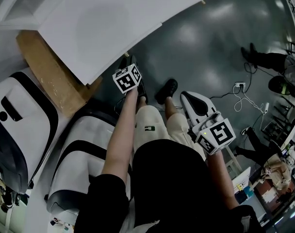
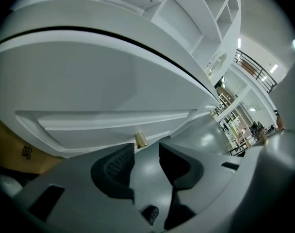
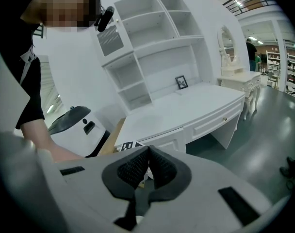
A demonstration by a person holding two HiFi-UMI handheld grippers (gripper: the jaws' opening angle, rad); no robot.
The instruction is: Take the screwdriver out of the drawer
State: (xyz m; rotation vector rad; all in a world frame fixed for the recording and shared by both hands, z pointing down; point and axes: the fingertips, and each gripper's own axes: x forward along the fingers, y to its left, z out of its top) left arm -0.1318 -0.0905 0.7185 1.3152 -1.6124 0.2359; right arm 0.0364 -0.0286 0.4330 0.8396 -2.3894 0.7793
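While the left gripper [image 2: 146, 152] faces the white drawer [image 2: 108, 123] with jaws apart (near its brass knob [image 2: 140, 140]), the right gripper [image 3: 148, 154], farther from the drawer, sits closed and empty.

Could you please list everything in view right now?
Desk: one, white, before the person.
Drawer knob: one, brass, desk front.
Shelves: one unit, white, on desk.
Picture frame: one, dark, on desktop.
Cardboard sheet: one, brown, beside desk.
Machines: two, white-and-black, floor at left.
Power strip: one, white, floor at right.
Shoes: two, black, on floor.
Left gripper: one, grey, fingers apart, empty.
Right gripper: one, grey, fingers together.
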